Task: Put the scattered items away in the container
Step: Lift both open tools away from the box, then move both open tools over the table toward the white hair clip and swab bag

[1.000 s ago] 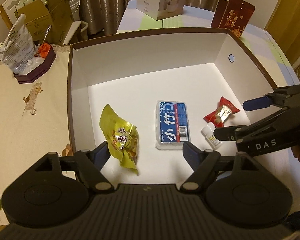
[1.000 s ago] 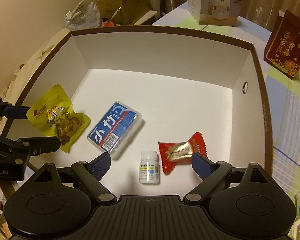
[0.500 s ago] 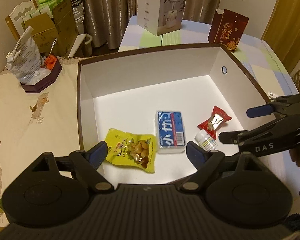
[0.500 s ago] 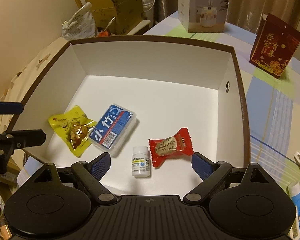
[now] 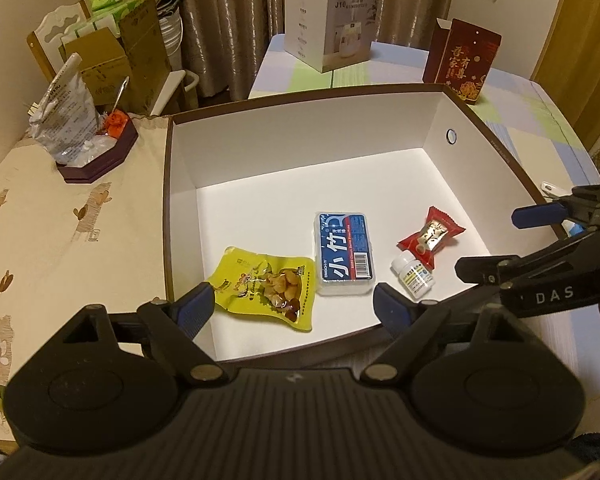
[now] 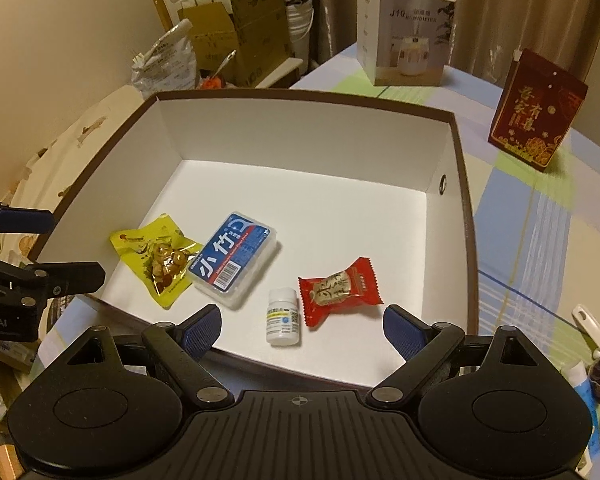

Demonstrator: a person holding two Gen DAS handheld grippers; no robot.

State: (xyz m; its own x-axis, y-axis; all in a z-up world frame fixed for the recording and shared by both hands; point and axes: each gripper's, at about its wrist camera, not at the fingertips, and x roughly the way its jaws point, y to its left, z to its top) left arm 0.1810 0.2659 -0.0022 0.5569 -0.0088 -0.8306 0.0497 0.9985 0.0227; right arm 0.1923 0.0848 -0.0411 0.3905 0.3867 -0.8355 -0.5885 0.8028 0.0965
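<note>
Now that the yellow bag (image 5: 266,290) has been dropped flat by the blue case (image 5: 344,252), marked "小竹", the left gripper (image 5: 290,306) is seen open, empty and pulled back from the box (image 5: 300,124), and "DAS" is read on the right gripper (image 5: 512,240). From the right view, the bottle (image 6: 283,316) and red candy (image 6: 338,286) are seen inside too, that gripper (image 6: 302,330) is held open and empty, "J10" is read on a carton (image 6: 406,34), so the tidying looks done.
</note>
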